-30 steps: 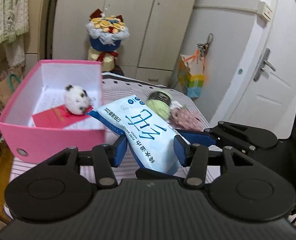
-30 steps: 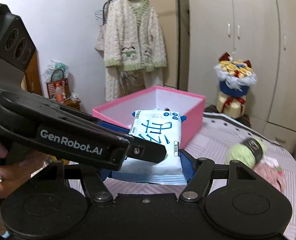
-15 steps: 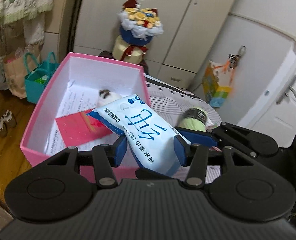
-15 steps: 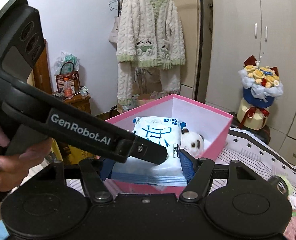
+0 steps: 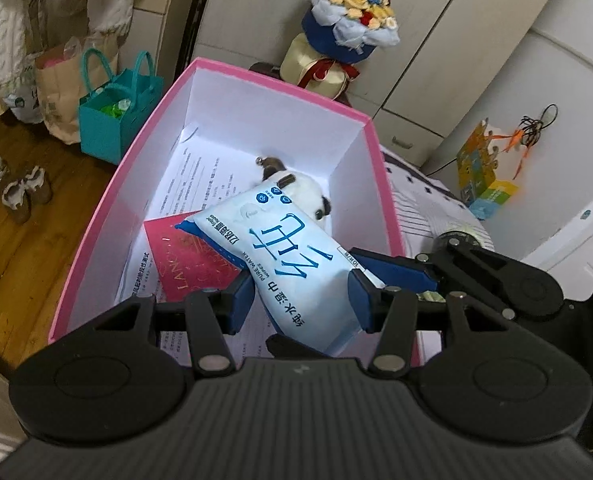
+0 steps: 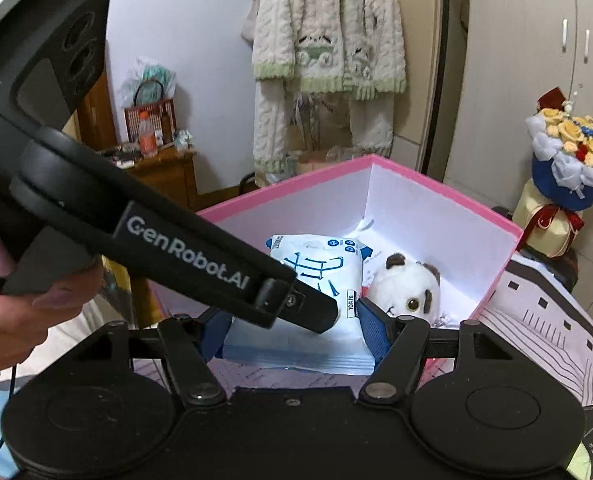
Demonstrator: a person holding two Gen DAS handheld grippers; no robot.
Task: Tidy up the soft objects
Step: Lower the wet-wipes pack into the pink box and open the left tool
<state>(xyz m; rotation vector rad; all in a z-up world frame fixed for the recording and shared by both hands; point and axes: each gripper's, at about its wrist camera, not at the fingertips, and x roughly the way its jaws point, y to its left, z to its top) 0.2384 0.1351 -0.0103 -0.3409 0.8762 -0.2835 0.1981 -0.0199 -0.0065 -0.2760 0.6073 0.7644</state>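
Note:
A white and blue pack of wet wipes [image 5: 284, 256] is held between both grippers above the open pink box [image 5: 280, 84]. My left gripper [image 5: 300, 300] is shut on its near end. My right gripper [image 6: 294, 334] is shut on the pack [image 6: 316, 280] from the other side, and the left gripper's black body crosses in front of it. A small white plush panda [image 6: 410, 292] lies in the box beside the pack, also seen in the left wrist view [image 5: 308, 196]. A red card [image 5: 188, 260] and printed papers lie on the box floor.
A striped cloth [image 5: 420, 196] covers the surface right of the box, with a green yarn ball [image 5: 462, 236] partly hidden behind the right gripper. A flower bouquet [image 5: 348, 28] stands behind the box. A teal bag [image 5: 112, 116] and shoes sit on the wooden floor at left.
Both grippers have carried the wipes pack left from over the striped cloth to over the pink box, and it now hangs lower inside the box opening, next to the panda.

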